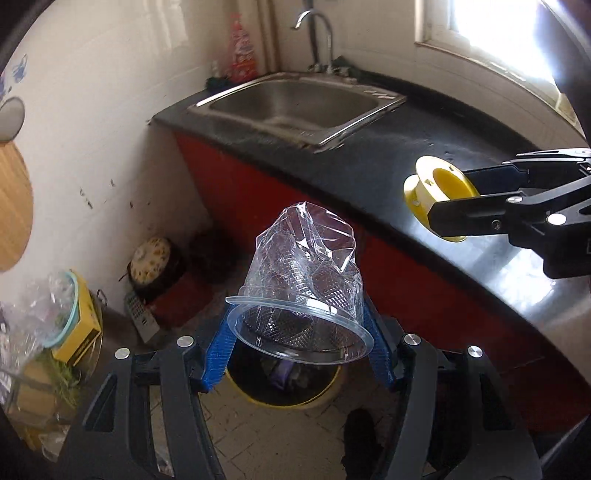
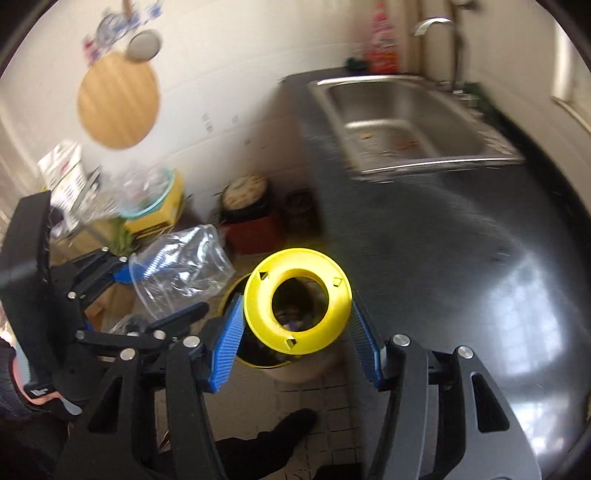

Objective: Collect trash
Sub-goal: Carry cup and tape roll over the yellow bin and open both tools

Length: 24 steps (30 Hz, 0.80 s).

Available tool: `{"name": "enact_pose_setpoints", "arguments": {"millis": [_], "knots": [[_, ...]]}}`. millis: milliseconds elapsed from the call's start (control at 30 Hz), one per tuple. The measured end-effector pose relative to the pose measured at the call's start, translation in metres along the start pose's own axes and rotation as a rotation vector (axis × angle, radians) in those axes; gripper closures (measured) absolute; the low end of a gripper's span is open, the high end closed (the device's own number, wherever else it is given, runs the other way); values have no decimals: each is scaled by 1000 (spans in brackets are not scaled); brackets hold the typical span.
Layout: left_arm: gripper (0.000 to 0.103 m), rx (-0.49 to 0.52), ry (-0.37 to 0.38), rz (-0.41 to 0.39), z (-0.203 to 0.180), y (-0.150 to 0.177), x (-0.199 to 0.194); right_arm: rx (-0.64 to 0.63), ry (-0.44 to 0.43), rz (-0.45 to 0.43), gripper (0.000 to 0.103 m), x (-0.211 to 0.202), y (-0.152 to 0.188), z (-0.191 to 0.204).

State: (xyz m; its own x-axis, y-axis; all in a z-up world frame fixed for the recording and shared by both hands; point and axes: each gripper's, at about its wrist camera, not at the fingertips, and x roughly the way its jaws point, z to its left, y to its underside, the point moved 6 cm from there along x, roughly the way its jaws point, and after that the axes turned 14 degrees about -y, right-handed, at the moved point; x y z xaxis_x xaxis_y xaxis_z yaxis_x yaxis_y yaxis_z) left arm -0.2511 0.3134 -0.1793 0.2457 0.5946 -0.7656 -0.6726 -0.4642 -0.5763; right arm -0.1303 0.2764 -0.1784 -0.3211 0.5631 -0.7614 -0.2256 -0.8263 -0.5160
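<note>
My left gripper (image 1: pixel 299 332) is shut on a crumpled clear plastic cup (image 1: pixel 303 273), held above a yellow-rimmed trash bin (image 1: pixel 295 391) on the floor. My right gripper (image 2: pixel 297 325) is shut on a yellow plastic spool (image 2: pixel 297 299), also held over the bin (image 2: pixel 258 360). In the left wrist view the right gripper (image 1: pixel 458 199) holds the spool (image 1: pixel 439 192) over the black countertop's (image 1: pixel 406 155) edge. In the right wrist view the left gripper (image 2: pixel 162 291) with the cup (image 2: pixel 184 266) is to the left of the spool.
A steel sink (image 1: pixel 295 103) with a tap (image 1: pixel 317 33) sits in the counter's far corner. Red cabinet fronts (image 1: pixel 229 184) run below. Pots (image 1: pixel 155 266), a yellow box (image 1: pixel 81 332) and bags crowd the floor by the wall. A round wooden board (image 2: pixel 118 103) hangs on the wall.
</note>
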Motion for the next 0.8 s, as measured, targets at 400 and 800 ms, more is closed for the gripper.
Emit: {"name": "enact_pose_setpoints", "arguments": {"millis": [400, 800], "knots": [[42, -119, 53, 176, 36, 76, 125, 29, -46, 227, 48, 168, 7, -4], [16, -144, 58, 194, 39, 87, 148, 25, -53, 265, 31, 187, -3, -15]]}}
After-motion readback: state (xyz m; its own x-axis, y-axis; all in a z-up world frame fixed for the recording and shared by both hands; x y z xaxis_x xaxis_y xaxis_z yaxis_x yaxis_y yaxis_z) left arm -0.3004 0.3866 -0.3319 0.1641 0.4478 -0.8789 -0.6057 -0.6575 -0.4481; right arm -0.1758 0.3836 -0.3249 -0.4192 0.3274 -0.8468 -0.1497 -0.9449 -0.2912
